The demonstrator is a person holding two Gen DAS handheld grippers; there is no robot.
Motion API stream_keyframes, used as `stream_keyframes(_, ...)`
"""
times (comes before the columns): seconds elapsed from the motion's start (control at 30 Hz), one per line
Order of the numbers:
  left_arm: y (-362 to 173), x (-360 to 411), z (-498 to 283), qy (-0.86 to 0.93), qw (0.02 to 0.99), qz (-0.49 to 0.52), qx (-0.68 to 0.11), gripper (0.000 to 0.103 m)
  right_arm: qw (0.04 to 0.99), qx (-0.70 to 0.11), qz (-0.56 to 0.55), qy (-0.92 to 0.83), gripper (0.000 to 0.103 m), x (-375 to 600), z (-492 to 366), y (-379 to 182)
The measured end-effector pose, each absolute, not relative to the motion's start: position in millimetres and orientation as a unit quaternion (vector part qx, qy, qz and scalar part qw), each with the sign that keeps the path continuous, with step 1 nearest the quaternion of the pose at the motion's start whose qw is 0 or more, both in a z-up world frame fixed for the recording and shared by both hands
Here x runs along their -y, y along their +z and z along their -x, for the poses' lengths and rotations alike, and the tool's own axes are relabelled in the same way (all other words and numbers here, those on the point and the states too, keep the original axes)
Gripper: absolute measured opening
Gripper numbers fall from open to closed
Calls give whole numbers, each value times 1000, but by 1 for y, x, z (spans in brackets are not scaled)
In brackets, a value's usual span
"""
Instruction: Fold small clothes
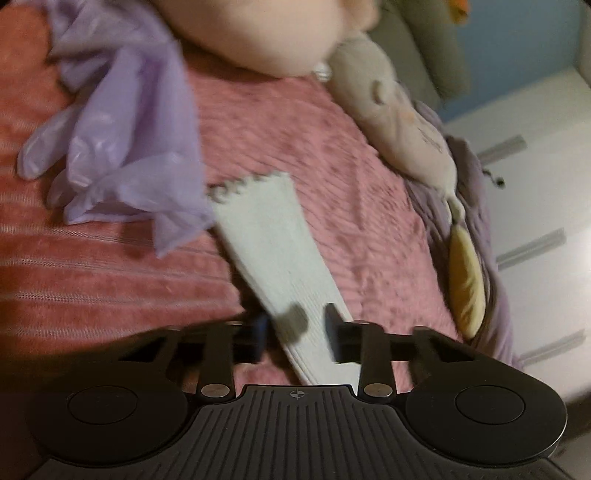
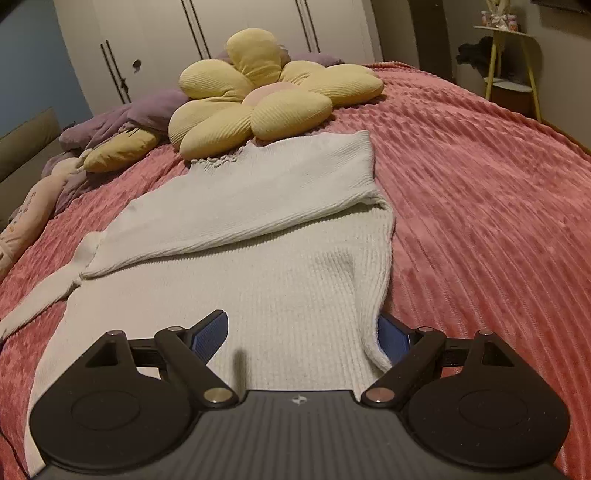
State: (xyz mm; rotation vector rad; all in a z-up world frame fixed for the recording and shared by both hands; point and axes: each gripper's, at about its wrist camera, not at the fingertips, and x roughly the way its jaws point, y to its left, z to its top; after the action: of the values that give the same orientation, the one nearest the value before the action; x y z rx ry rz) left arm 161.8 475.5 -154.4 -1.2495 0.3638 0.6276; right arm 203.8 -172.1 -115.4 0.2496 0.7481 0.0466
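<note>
A white ribbed knit sweater (image 2: 258, 236) lies on the pink bedspread (image 2: 480, 206), one sleeve folded across its body. My right gripper (image 2: 301, 338) is open, its blue-padded fingers (image 2: 208, 334) spread over the sweater's near edge; the right pad sits partly behind the fabric. In the left wrist view, a white sleeve (image 1: 273, 251) with a frilled cuff stretches away over the bedspread (image 1: 110, 277). My left gripper (image 1: 295, 336) has its fingers on both sides of the sleeve's near end; the view is blurred.
A purple plastic bag (image 1: 125, 136) lies left of the sleeve. A beige plush toy (image 1: 399, 122) and a large pale cushion (image 1: 258, 33) lie beyond. A yellow flower pillow (image 2: 266, 92) sits behind the sweater, purple bedding (image 2: 122, 118) to its left, wardrobe doors behind.
</note>
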Motion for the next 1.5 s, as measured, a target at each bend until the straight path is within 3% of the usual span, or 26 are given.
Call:
stream_keyframes(0.07, -157, -482, -161, 292, 741, 581, -166, 8, 923, -365, -122, 25, 86, 172, -204, -118)
stream_keyframes(0.37, -91, -418, -198, 220, 857, 421, -201, 8, 922, -355, -149, 37, 87, 181, -205, -122)
stream_keyframes(0.53, -43, -300, -238, 76, 927, 295, -216, 8, 924, -348, -156, 43, 87, 185, -202, -123)
stream_keyframes(0.63, -41, -222, -260, -11, 941, 227, -249, 8, 924, -342, -164, 44, 87, 188, -200, -122)
stream_keyframes(0.67, -47, -196, -267, -28, 942, 202, -267, 10, 924, -342, -167, 44, 87, 189, -200, -122)
stream_keyframes(0.7, -56, -174, -273, -42, 939, 180, -290, 19, 924, -341, -169, 44, 87, 190, -199, -122)
stream_keyframes(0.77, -73, -145, -280, -56, 927, 154, -339, 45, 924, -341, -166, 43, 87, 190, -200, -121)
stream_keyframes(0.83, -84, -134, -269, -43, 925, 145, -348, 45, 926, -340, -159, 44, 86, 190, -201, -117)
stream_keyframes(1.0, -90, -153, -230, 42, 932, 156, -325, 62, 935, -313, -150, 69, 86, 182, -210, -96)
stream_keyframes(1.13, -97, -179, -220, 97, 925, 148, -336, 71, 923, -321, -164, 132, 60, 151, -246, -89)
stream_keyframes(1.5, -106, -185, -205, 89, 922, 140, -349, 78, 860, -428, -208, 185, 58, 72, -329, -121)
